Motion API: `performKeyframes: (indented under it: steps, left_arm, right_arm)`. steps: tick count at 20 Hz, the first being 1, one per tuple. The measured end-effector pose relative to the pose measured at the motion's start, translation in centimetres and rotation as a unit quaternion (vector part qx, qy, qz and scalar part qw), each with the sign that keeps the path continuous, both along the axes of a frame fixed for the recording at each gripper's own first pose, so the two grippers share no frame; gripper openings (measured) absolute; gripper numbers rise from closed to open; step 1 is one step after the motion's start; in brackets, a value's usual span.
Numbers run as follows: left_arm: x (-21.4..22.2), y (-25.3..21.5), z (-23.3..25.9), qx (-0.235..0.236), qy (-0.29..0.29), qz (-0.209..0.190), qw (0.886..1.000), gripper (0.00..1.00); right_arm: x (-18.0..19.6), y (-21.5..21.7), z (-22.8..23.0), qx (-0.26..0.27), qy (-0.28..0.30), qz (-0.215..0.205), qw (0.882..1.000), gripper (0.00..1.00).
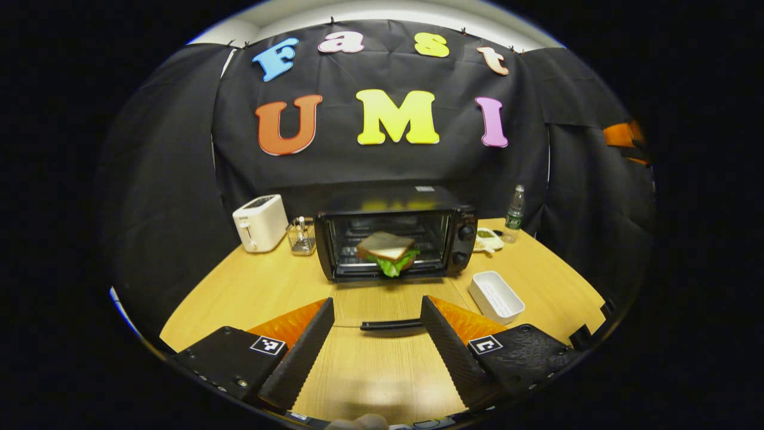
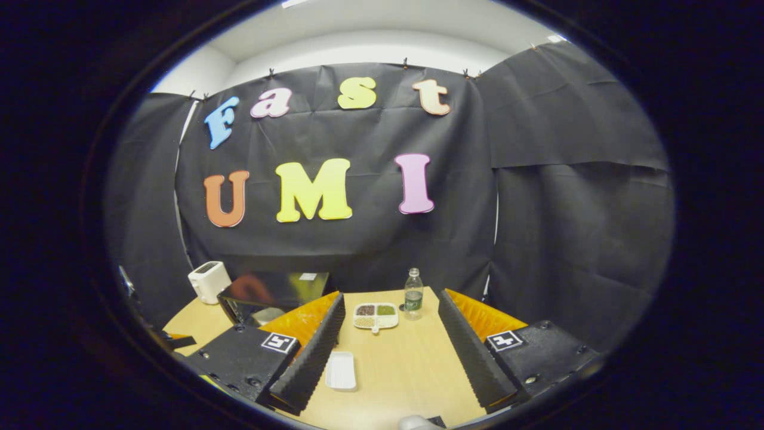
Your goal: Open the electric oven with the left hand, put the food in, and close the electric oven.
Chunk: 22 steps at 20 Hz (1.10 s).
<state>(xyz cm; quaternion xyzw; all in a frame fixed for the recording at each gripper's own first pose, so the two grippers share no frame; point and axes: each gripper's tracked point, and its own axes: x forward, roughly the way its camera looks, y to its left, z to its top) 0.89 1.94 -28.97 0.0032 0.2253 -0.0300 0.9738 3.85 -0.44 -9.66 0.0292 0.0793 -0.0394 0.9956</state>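
Oven (image 1: 394, 239): stands on the table (image 1: 370, 370) with its door dropped flat toward the camera, handle (image 1: 391, 325) foremost, leaving the mouth clear for loading.
Sandwich (image 1: 388, 252): sits at the oven's mouth on the rack, lettuce hanging over the front edge; probably needs nothing but the door shut.
Left gripper (image 1: 376, 340): spread wide, empty, level, its fingers flanking the oven's door handle, seemingly placed to lift it.
Right gripper (image 2: 388, 358): spread, empty, to the oven's right, above the white tray (image 2: 341, 370).

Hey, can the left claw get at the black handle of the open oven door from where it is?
Probably yes. The black bar handle of the black electric oven, on its lowered door, sits between the left claw and its spread fingers, nothing blocking it.
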Motion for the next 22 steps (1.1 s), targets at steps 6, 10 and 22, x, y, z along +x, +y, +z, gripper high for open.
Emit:
performKeyframes:
  steps: [6,10,22]
  left_arm:
    - [0.0,-1.8,-7.3,0.002,0.063,0.0,0.998,0.96]
    - [0.7,-2.7,-10.5,0.004,0.086,-0.008,0.996,0.95]
    - [4.6,-3.5,-14.3,0.006,0.102,0.006,0.995,0.96]
  right_arm:
    - [-0.3,-0.8,0.8,-0.026,0.009,0.008,1.0,0.9]
    - [0.1,-0.5,0.5,-0.033,0.019,0.019,0.999,0.9]
    - [2.6,-1.6,-1.5,-0.036,0.051,0.024,0.998,0.91]
